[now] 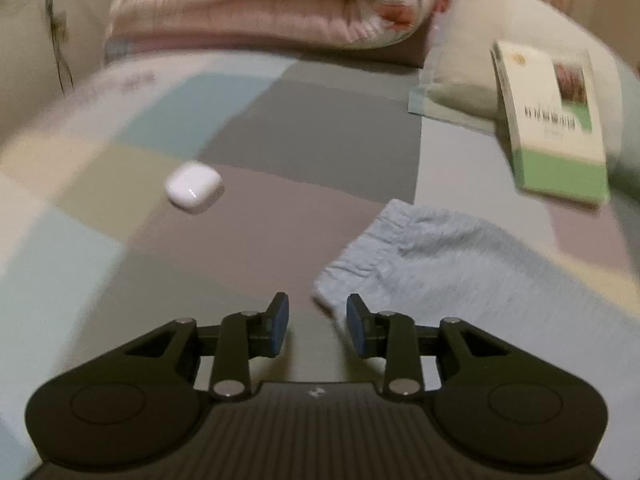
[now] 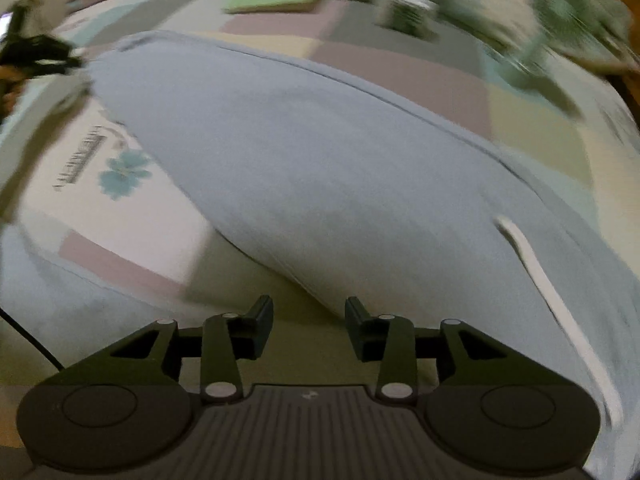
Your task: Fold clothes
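The pale blue garment (image 2: pixel 340 168) lay spread across the patchwork bedcover (image 1: pixel 280 128), one long leg or sleeve running away from your right hand toward the far side, its ribbed cuff (image 1: pixel 360 256) ending just beside your left gripper (image 1: pixel 318 320). A white drawstring (image 2: pixel 560 300) trailed over the cloth near your right side, which suggested trousers, though blur kept me from being sure.

It looked like soft, light knit: limp, easy to drag, and likely to bunch or slide over the cover rather than hold a crease. I judged the cuff's thicker elastic edge the safest place to pinch, and the seam edge nearest your right gripper (image 2: pixel 310 320) the match for it.

Your left gripper stood partly open with nothing between the pads; the cuff lay beyond its right finger. Your right gripper was likewise partly open and empty, hovering at the cloth's near edge.

Farther out sat a white earbud case (image 1: pixel 194 187), a green-and-white box (image 1: pixel 556 120) and a rolled pink quilt (image 1: pixel 272 4).
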Demonstrator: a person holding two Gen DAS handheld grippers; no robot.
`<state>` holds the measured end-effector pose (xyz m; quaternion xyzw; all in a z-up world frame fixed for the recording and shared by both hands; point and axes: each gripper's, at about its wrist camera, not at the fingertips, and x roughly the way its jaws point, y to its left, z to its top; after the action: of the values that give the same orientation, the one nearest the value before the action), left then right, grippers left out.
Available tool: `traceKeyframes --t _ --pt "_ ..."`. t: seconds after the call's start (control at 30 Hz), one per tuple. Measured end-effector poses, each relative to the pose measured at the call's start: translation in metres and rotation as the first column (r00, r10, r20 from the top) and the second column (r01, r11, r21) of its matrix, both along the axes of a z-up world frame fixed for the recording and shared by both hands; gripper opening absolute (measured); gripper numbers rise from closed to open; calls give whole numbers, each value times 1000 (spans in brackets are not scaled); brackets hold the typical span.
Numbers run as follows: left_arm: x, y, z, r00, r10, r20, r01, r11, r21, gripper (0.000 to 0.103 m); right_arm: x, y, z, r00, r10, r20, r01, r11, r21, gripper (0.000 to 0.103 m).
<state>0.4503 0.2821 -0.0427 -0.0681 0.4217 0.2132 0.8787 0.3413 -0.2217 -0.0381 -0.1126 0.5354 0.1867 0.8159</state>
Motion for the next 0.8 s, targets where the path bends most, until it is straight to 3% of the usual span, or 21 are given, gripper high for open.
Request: traceKeyframes --t 0.1,0.2,0.27,0.37,0.47,0.53,0.57,0.63,0.73,0.8 --pt "-6 -36 8 996 -94 -1 94 995 32 35 -9 -25 -6 996 -85 15 86 996 -31 44" --pt "-11 -89 7 973 -230 0 230 973 -11 35 -18 -42 -10 991 -127 33 128 992 -18 43" --pt "-12 -130 -1 947 -320 2 319 945 -69 36 -22 -46 -9 990 -129 62 129 992 0 37" --pt "-16 -197 -11 893 -451 13 448 882 -148 36 -24 -51 -7 983 -145 115 144 989 16 37" --pt "-20 -262 -14 832 -554 24 548 817 -177 36 -19 -58 -13 973 -174 151 177 984 -5 37" --pt "-22 -302 -14 790 -611 47 609 774 -172 37 -16 -65 -20 967 -206 152 207 978 4 38" --pt "-24 -320 -15 766 -640 57 640 751 -163 39 -12 -68 -28 969 -218 112 216 976 28 39" --pt "-25 -348 -23 726 -686 51 686 714 -139 39 -10 -71 -35 977 -195 88 191 980 52 40" --pt "-22 -369 -43 708 -706 -38 697 706 -124 40 -12 -82 -30 980 -178 89 168 979 113 41" --pt "-21 -373 -45 703 -708 -65 701 706 -98 42 -18 -102 -17 970 -220 108 201 967 157 41"
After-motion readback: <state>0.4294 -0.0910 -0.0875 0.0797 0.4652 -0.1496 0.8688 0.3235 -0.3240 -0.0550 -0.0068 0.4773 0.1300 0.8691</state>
